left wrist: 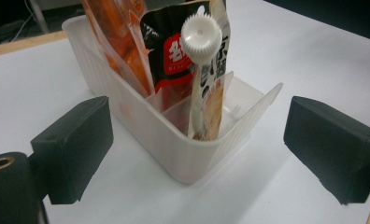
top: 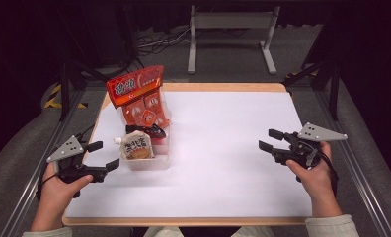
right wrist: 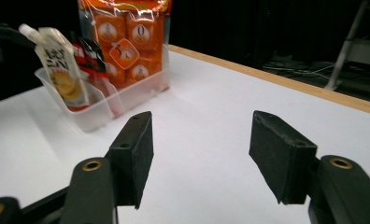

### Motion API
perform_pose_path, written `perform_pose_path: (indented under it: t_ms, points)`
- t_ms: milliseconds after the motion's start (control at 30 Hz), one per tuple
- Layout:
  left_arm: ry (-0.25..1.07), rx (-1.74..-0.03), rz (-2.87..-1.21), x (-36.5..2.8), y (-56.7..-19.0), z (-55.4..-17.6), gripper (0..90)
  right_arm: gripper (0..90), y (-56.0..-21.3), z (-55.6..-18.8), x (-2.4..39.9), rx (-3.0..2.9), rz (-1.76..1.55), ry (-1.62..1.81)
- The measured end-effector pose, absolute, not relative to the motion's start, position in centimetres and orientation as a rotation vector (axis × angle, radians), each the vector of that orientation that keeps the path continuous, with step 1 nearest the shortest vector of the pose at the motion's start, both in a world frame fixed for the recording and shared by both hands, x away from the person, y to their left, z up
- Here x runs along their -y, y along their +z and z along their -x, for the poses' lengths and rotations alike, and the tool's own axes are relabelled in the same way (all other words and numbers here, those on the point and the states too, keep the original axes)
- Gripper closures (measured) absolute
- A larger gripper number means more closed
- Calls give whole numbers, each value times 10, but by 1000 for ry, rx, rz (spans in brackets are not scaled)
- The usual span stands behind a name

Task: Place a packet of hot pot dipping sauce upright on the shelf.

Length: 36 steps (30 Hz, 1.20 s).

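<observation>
The clear plastic bin [top: 146,160] of snack pouches stands near the worktop's left edge, long axis running front to back, just ahead of the wide-open, empty left gripper [top: 103,155], while the equally wide-open, empty right gripper [top: 271,139] sits well apart toward the right edge.

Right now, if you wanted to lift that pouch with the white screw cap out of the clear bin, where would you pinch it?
Probably at the neck under the white cap, coming from above. The spouted pouch stands on end in the clear bin, whose walls cover its lower half. The open left gripper is nearest.
</observation>
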<state>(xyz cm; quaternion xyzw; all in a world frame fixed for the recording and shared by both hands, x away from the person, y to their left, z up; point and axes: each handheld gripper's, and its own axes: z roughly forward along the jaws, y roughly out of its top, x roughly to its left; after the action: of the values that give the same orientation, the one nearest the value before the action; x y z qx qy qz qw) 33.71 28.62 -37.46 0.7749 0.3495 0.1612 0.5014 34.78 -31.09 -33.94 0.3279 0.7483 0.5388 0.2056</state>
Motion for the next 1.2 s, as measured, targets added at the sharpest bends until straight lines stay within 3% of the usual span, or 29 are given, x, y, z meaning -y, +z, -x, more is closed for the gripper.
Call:
perform_pose_path:
  t_ms: [367, 833, 1200]
  points:
    - [411, -846, -1880, -289, -383, -341, 90, 373, -374, -341, 330, -2103, -947, 1412]
    - [334, -819, -1920, -284, -398, -348, 87, 367, -417, -347, 332, -2176, -1038, 1300]
    - [320, -838, -1961, -282, -402, -349, 91, 354, -424, -351, 329, -2198, -1078, 1292]
